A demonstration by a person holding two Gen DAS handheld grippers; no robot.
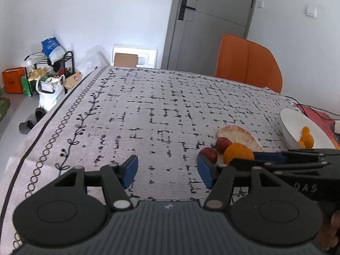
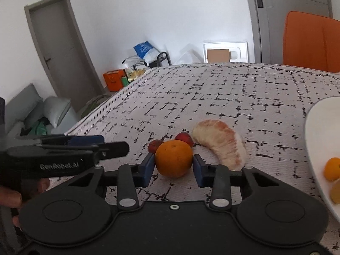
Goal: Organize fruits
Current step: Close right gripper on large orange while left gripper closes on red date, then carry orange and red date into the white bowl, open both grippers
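Observation:
An orange (image 2: 173, 158) sits on the patterned tablecloth between the blue pads of my right gripper (image 2: 173, 167), which touch both its sides. Two small red fruits (image 2: 184, 138) lie just behind it, and a peeled pomelo segment (image 2: 222, 145) lies to its right. A white bowl (image 2: 316, 140) at the right edge holds small oranges (image 2: 332, 169). My left gripper (image 1: 166, 171) is open and empty over bare cloth, left of the fruits. In the left wrist view the orange (image 1: 238, 153), red fruits (image 1: 223, 143), pomelo segment (image 1: 238, 135) and bowl (image 1: 291, 120) show at right.
An orange chair (image 1: 248, 63) stands at the table's far side. A red item with cables (image 1: 318, 116) lies behind the bowl. Bags, boxes and a rack (image 1: 42, 74) stand on the floor left of the table. A grey door (image 1: 208, 21) is behind.

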